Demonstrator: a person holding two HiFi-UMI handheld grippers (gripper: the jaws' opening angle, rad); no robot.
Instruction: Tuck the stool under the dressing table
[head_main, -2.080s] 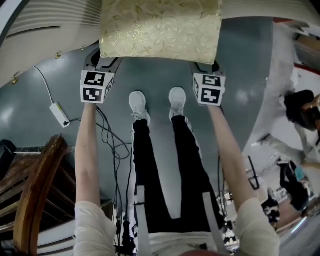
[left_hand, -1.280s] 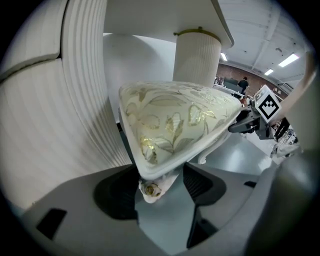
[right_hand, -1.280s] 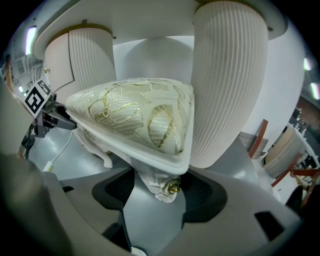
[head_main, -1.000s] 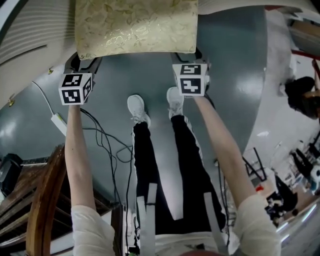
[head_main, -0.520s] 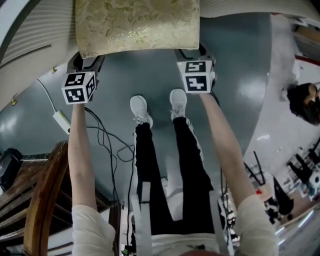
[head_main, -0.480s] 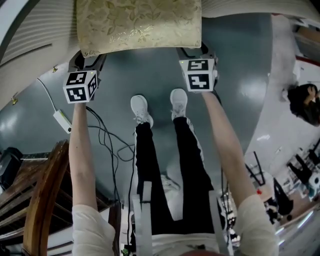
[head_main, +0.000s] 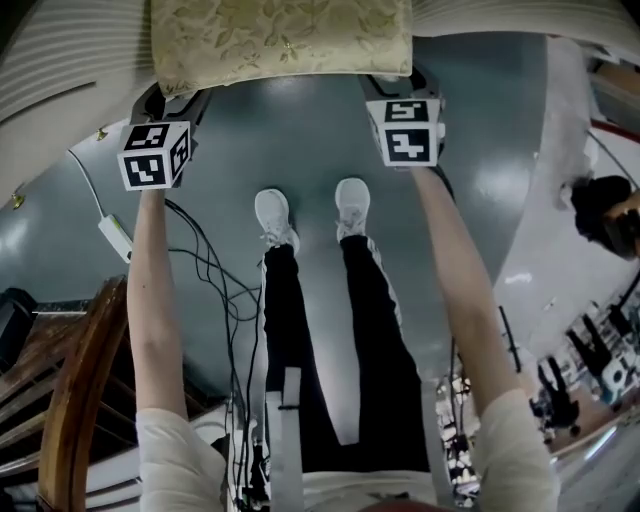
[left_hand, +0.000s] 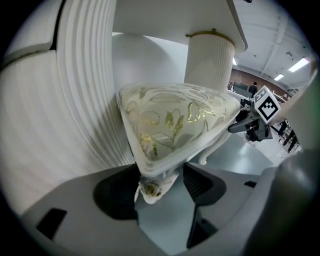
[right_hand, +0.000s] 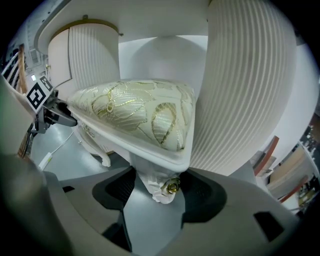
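The stool (head_main: 280, 40) has a rectangular seat padded in cream brocade with shiny gold leaves, set in a smooth white frame with rounded corners and carved white legs. Each near corner leg bears a small gold rosette (left_hand: 150, 189). The left hand-held gripper (left_hand: 160, 182) is clamped on the near left corner leg, its dark grey pads pressing either side just under the seat frame. The right hand-held gripper (right_hand: 157, 186) grips the near right corner leg the same way. The seat's long axis runs straight across from one hand-held gripper to the other, its long front edge facing the person and its far edge pointing into the recess of the dressing table (left_hand: 85, 100). That table is matt white with fine vertical ribbing: a broad curved ribbed pedestal rises just outside each hand-held gripper, and a ribbed column (left_hand: 210, 60) with a thin gold ring stands beyond the far side. The seat lies between the pedestals, its outer corners just beside the ribbed faces with only a narrow gap on each side, and a plain white back wall shows ahead of it. Behind the hand-held grippers the glossy grey floor (head_main: 300, 140) lies open as far as the person's white shoes (head_main: 275, 215).
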